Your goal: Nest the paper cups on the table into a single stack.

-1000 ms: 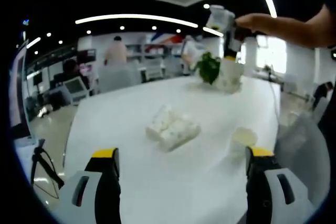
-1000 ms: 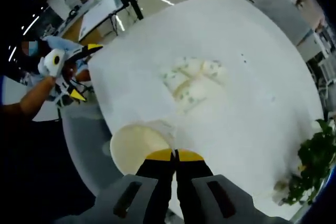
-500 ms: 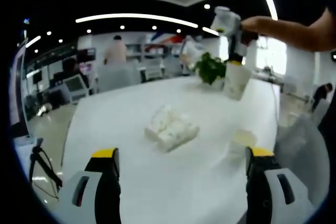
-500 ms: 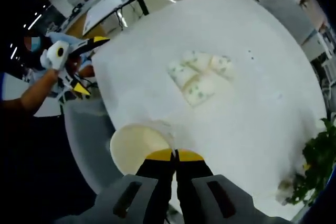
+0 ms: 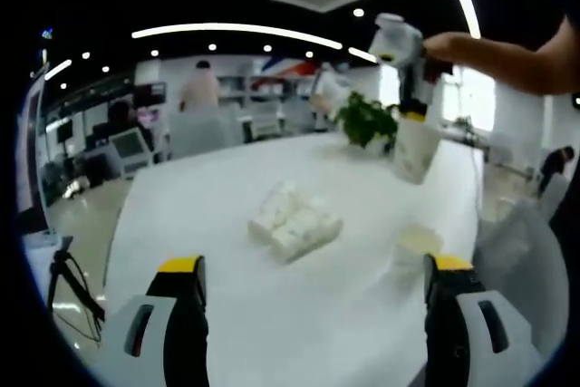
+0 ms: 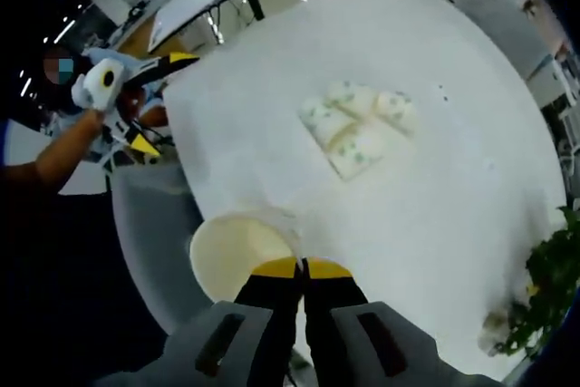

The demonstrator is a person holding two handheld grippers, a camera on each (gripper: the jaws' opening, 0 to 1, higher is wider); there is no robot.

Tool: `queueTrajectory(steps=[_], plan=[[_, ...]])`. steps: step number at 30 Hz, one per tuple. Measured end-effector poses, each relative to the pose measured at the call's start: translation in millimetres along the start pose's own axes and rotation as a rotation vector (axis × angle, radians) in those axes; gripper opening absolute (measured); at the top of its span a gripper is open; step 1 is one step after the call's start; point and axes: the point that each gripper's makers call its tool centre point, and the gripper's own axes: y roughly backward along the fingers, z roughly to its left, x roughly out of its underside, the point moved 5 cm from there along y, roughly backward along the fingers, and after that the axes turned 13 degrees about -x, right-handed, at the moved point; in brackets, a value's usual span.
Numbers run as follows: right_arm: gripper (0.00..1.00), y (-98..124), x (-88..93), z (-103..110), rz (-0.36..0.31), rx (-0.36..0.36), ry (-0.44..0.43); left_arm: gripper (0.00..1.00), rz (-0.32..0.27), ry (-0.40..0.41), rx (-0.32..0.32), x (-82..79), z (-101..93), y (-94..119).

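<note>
Desk (image 5: 227,224): broad, smooth and white, a plain matt top, rounded at the near edge as seen in the right gripper view.

Plant (image 5: 367,120): leafy green sprig in a pale pot at the far edge of the desk, clear of the working area.

Packets (image 5: 294,219): a cluster of small soft white packs with a faint green print, lying flat near the middle of the desk; what they hold is too small to tell.

Carried cup (image 5: 415,147): pale tapered paper, thin-walled, held in the air above the far right part of the desk. The right tool (image 6: 303,266) has its yellow-tipped jaws pressed together on the rim, so the cup (image 6: 237,253) hangs mouth-up with its cream inside open to the camera. A rim pinch leaves the base free to drop into another cup.

Waiting cup (image 5: 419,240): same paper, upright and mouth-up near the right edge of the desk, probably the receiver for nesting.

Left tool (image 5: 313,269): jaws spread wide, nothing between them, hovering low over the near edge, well apart from both cups.
</note>
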Motion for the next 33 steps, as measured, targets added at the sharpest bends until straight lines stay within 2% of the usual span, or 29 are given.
queueTrajectory(steps=[33], plan=[[0.0, -18.6, 12.5, 23.1, 0.035, -0.033, 0.014, 0.99, 0.006, 0.0, 0.01, 4.7, -4.0, -0.6]])
